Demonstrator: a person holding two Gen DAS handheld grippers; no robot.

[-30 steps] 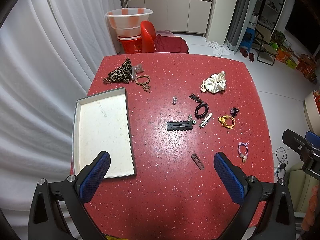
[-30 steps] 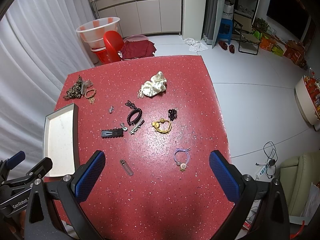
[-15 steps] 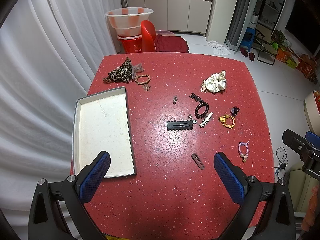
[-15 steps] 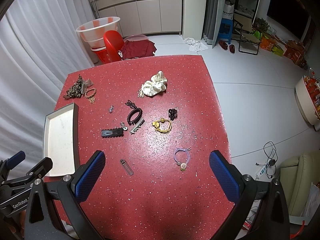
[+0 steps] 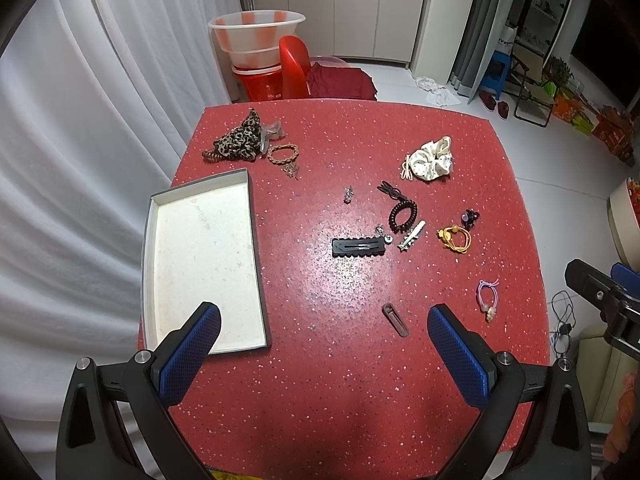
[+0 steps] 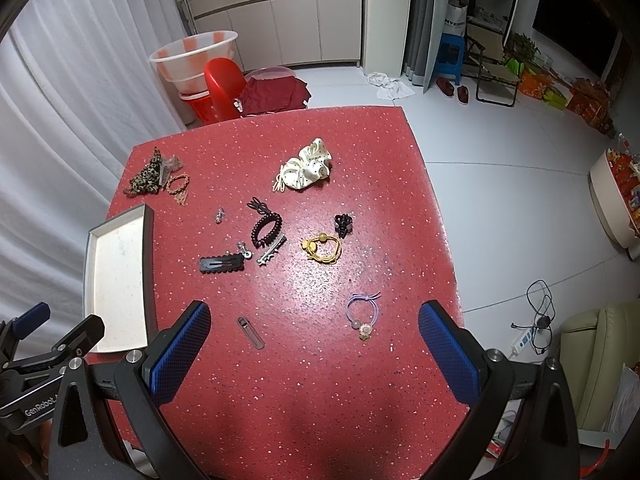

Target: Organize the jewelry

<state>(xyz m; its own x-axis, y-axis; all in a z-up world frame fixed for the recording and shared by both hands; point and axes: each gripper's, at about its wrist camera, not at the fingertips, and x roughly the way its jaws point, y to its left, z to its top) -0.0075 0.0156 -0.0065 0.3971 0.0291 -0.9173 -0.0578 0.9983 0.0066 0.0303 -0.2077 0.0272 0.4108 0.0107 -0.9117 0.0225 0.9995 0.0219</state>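
Change: nothing has shifted; both tools hover as before.
Left tool point(image 5: 324, 330): spread wide, holding nothing.
Right tool point(image 6: 314, 328): spread wide, holding nothing.
Tray point(image 5: 256, 248): left side of red table point(image 5: 340, 380), bare inside.
Jewelry: black clip point(image 5: 358, 247), coil tie point(image 5: 403, 214), yellow tie point(image 5: 456, 238), scattered mid-table beside tray.

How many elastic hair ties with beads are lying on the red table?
2: the yellow hair tie at the table's middle right, beside a small dark clip; the purple hair tie nearer the right tongs.
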